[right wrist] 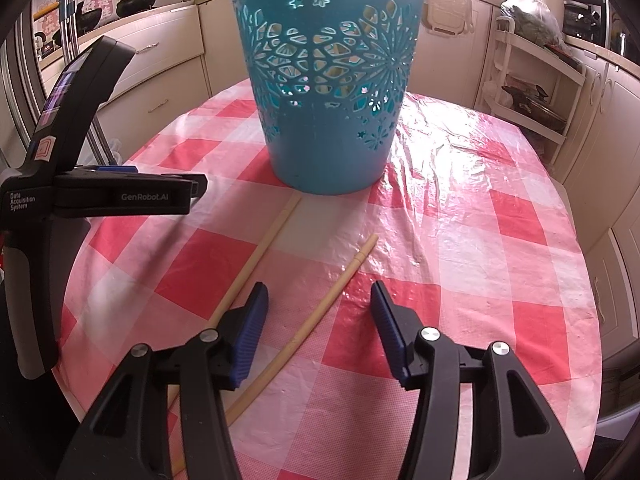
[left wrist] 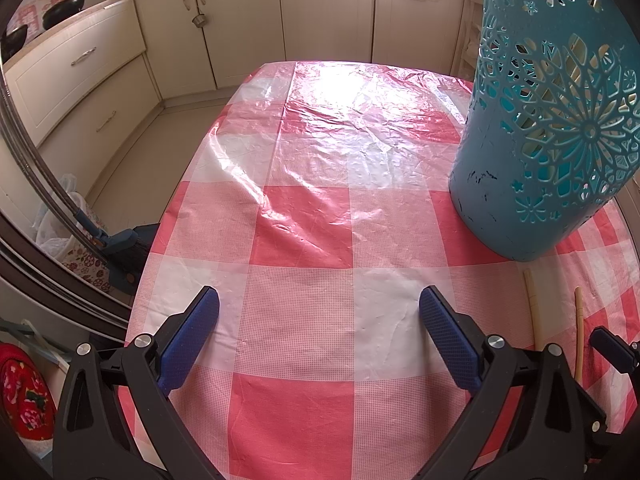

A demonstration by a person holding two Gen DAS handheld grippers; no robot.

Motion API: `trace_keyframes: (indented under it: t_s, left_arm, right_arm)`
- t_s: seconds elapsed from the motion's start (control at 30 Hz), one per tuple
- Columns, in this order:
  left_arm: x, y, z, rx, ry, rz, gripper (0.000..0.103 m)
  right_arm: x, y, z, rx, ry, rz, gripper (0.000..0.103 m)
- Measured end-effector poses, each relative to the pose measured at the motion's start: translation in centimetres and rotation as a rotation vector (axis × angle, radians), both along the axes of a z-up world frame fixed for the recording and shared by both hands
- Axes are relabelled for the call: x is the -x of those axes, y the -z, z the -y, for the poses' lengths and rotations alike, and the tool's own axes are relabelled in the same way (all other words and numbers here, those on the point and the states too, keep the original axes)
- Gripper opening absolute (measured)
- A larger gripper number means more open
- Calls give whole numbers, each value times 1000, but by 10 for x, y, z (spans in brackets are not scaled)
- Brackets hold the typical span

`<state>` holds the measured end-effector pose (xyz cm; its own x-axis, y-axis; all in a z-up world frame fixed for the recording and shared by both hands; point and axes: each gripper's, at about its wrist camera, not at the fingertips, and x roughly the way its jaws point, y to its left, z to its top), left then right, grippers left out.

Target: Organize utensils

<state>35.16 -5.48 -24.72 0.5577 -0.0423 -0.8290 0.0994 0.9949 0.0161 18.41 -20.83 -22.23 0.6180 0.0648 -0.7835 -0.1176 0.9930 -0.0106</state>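
Observation:
Two pale bamboo chopsticks lie on the red-and-white checked tablecloth [right wrist: 460,240]. One chopstick [right wrist: 320,312] lies between my right gripper's [right wrist: 318,300] open fingers. The other chopstick [right wrist: 256,256] lies just left of them, its far end near the basket's base. A tall teal perforated basket [right wrist: 328,88] stands upright behind them, with pale sticks showing through its holes. My left gripper [left wrist: 319,308] is open and empty over bare cloth. In its view the basket [left wrist: 540,140] stands at the right, and both chopsticks [left wrist: 534,308] [left wrist: 579,332] lie at its right.
Cream kitchen cabinets [left wrist: 240,20] surround the oval table. Black pans [left wrist: 64,6] sit on the counter at left. A white shelf rack [right wrist: 532,92] stands at the right. A broom and bags [left wrist: 116,248] lie on the floor left of the table.

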Motion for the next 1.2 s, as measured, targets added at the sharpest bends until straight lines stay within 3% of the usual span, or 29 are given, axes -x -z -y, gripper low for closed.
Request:
trace_keyframes:
  t_s: [1.2]
  left_arm:
    - [0,0,0,0,0,0,96]
  right_arm:
    - [0,-1,1,2,5,1,56]
